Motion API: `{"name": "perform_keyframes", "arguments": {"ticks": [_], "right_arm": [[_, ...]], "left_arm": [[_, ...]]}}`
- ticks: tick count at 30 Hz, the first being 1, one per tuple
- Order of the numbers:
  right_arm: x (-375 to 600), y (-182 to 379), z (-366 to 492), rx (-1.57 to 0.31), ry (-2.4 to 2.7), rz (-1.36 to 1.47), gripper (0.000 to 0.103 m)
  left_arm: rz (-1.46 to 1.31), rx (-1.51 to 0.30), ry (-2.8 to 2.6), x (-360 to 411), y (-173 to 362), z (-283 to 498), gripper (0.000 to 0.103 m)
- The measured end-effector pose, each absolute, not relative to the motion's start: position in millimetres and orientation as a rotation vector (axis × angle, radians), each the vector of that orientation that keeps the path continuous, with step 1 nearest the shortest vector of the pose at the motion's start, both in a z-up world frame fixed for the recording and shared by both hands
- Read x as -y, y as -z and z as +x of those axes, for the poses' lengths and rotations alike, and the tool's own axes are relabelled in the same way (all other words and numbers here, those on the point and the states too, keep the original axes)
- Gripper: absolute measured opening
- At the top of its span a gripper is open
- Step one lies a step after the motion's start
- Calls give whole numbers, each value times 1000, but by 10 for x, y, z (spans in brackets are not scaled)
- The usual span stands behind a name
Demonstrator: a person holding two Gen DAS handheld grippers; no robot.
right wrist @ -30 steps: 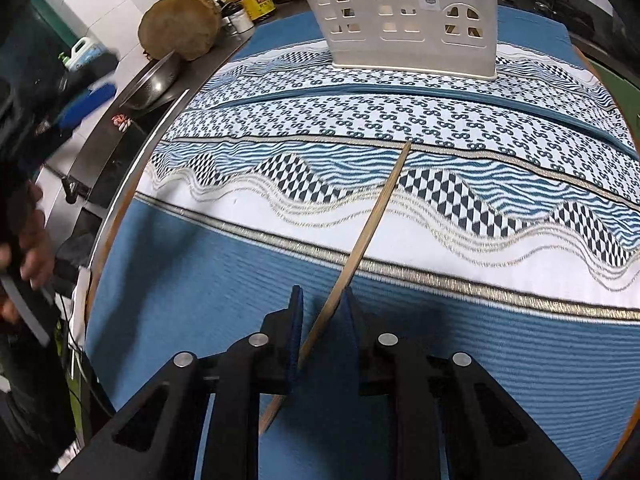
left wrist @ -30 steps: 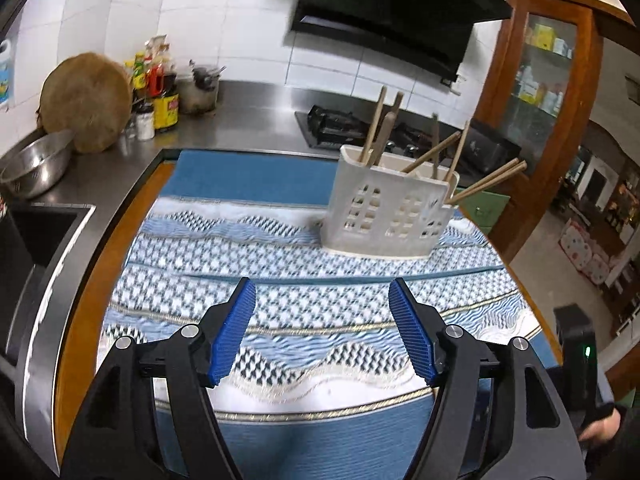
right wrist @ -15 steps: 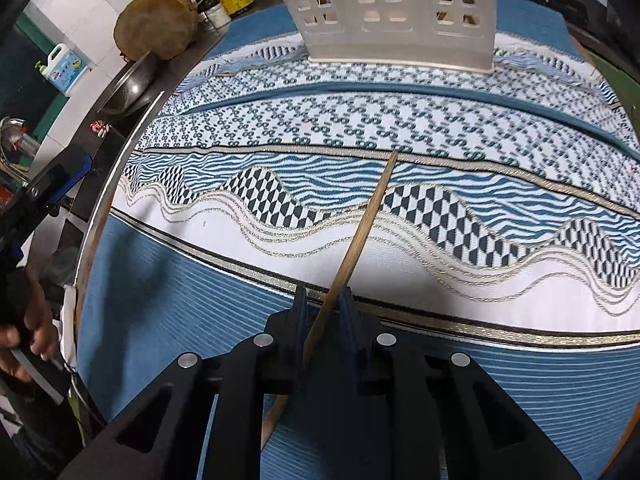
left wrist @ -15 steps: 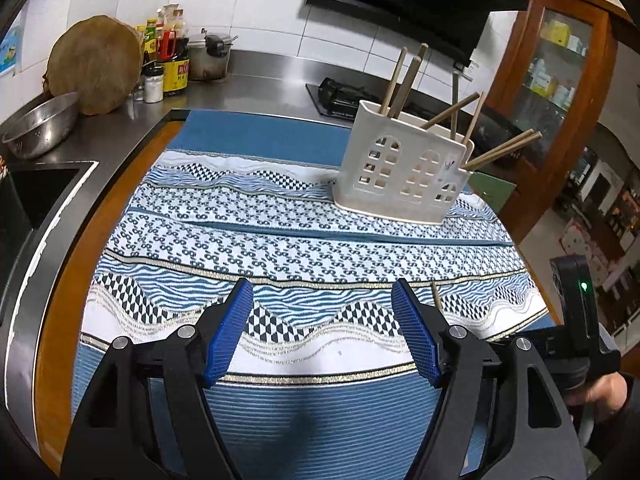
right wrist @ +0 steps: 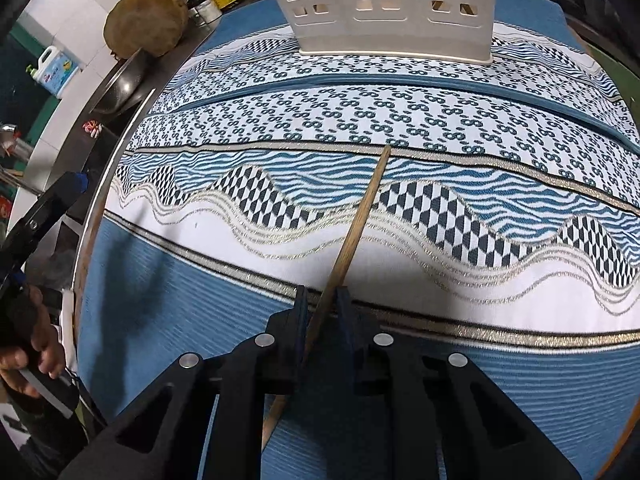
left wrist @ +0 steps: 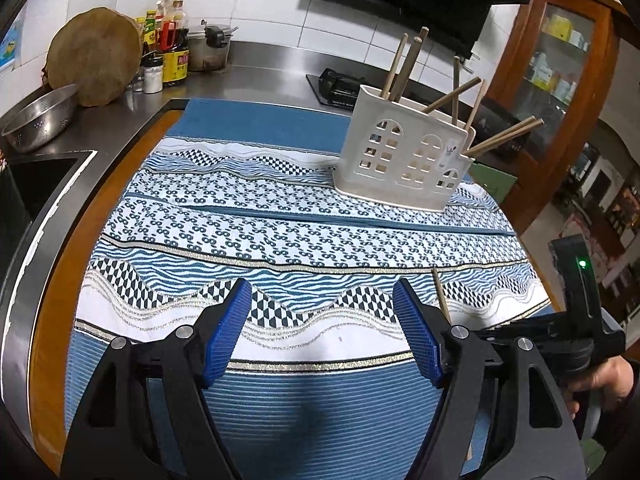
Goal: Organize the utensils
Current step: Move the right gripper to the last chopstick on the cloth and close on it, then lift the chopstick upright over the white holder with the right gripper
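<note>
One chopstick (right wrist: 352, 236) is pinched between our right fingers (right wrist: 322, 312), its tip reaching ahead toward the white holder (right wrist: 392, 8) on the bench. Our left fingers (left wrist: 322, 332) stand wide, holding nothing. We should keep the pinch firm and tip the stick upright before lowering it into a compartment.

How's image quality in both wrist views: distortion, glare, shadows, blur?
Left wrist view: strong fisheye bowing of the tablecloth, black vignette corners, soft glare on the steel counter, a faint shadow between the wide-apart fingers of the left gripper, sharp overall. Right wrist view: same barrel warp, white utensil holder cropped at the top, the chopstick clamped in the right gripper crisp, dark gripper shadows on the cloth.
</note>
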State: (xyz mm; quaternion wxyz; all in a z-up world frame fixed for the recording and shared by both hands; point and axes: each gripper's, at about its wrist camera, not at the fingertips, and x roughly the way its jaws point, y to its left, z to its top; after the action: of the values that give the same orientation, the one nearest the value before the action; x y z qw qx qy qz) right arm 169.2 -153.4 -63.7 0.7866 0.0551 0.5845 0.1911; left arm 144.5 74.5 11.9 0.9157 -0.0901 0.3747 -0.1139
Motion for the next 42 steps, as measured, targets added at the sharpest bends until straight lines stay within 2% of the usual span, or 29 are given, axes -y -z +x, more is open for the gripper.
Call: {"name": "perform_keyframes", "arguments": {"ticks": [14, 28, 34, 42], "right_arm": [[1359, 659, 1152, -1213, -401, 71, 17], [1455, 628, 1692, -1202, -323, 135, 17], [1400, 612, 1782, -1203, -322, 76, 8], [1654, 16, 1687, -1030, -337, 100, 7]], "left_arm": [[-227, -773, 236, -821, -62, 1421, 73], [-261, -781, 215, -946, -5, 1447, 73], [-261, -786, 218, -946, 18, 1455, 73], [-261, -795, 210, -938, 50, 1493, 73]]}}
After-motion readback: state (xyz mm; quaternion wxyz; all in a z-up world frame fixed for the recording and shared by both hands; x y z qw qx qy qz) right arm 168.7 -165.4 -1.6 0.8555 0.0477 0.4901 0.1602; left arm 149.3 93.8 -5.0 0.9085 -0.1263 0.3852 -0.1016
